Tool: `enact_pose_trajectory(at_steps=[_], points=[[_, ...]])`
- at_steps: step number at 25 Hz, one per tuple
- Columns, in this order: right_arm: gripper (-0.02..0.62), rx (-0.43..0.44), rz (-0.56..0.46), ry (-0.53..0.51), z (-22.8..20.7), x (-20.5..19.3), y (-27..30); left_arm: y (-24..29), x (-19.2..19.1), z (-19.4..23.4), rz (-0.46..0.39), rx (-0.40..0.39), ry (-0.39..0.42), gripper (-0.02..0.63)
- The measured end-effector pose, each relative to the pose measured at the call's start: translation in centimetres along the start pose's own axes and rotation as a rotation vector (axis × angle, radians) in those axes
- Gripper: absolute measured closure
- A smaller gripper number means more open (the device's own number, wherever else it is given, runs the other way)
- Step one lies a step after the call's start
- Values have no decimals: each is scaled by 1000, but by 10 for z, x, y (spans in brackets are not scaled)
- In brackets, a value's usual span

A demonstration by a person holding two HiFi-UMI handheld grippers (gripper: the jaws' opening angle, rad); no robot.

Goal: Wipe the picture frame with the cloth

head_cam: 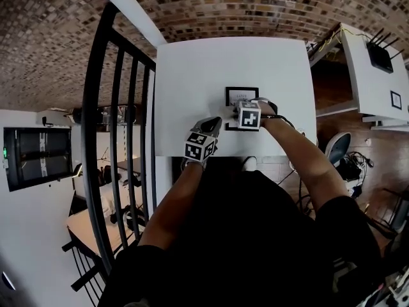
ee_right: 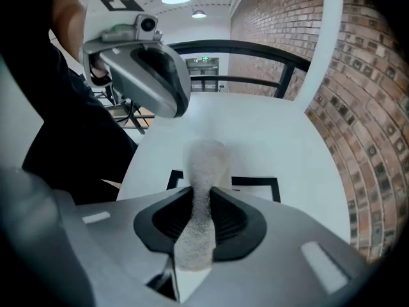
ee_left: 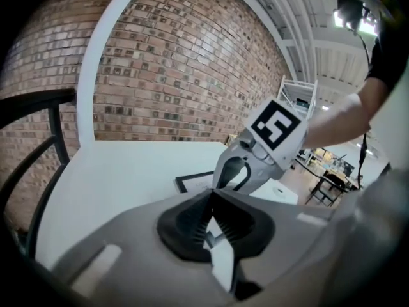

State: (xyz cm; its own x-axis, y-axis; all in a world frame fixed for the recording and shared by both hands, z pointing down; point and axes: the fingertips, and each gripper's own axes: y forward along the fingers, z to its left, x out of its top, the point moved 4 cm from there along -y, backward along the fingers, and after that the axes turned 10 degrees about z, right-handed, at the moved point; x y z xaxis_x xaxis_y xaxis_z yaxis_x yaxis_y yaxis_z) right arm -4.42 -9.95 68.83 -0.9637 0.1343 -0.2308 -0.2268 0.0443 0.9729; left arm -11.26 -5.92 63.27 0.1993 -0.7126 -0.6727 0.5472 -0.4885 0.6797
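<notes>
While the right gripper (ee_right: 199,194) is clamped tight on a pale fuzzy cloth (ee_right: 204,162), the cloth's free end sticks out over the black picture frame (head_cam: 239,97). The frame lies flat near the front edge of the white table (head_cam: 204,69). The left gripper (ee_left: 212,196) has its jaws pinched together on nothing, just beside the frame's left side. A brick wall (ee_left: 179,75) stands behind the table.

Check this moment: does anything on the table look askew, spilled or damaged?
Nothing stands out. The picture frame lies flat and square on the table, the right tongs are shut on the cloth over it, and the left tongs are shut, empty, alongside.
</notes>
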Motion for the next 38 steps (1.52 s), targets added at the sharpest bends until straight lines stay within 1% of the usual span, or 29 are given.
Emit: enact_pose_trajectory(at_steps=[4, 11, 18, 24, 26, 29, 33, 36, 38], points=[[511, 16, 47, -1, 7, -15, 12, -2, -4, 2, 3, 3, 2, 604], [511, -1, 96, 27, 3, -48, 2, 0, -4, 1, 10, -17, 10, 604], [511, -7, 135, 38, 11, -80, -7, 7, -4, -6, 18, -36, 28, 604], [511, -4, 167, 70, 16, -106, -12, 9, -8, -10, 21, -36, 33, 604], [511, -7, 144, 84, 16, -102, -17, 7, -9, -10, 22, -32, 33, 604], [511, -14, 77, 87, 15, -77, -26, 3, -10, -6, 18, -15, 28, 604], [511, -6, 1, 43, 20, -30, -27, -4, -11, 0, 11, 9, 15, 604], [511, 11, -24, 9, 28, -3, -20, -9, -13, 3, 6, 27, 5, 604], [511, 22, -29, -7, 33, 8, -12, -12, -13, 5, 4, 38, -3, 604]])
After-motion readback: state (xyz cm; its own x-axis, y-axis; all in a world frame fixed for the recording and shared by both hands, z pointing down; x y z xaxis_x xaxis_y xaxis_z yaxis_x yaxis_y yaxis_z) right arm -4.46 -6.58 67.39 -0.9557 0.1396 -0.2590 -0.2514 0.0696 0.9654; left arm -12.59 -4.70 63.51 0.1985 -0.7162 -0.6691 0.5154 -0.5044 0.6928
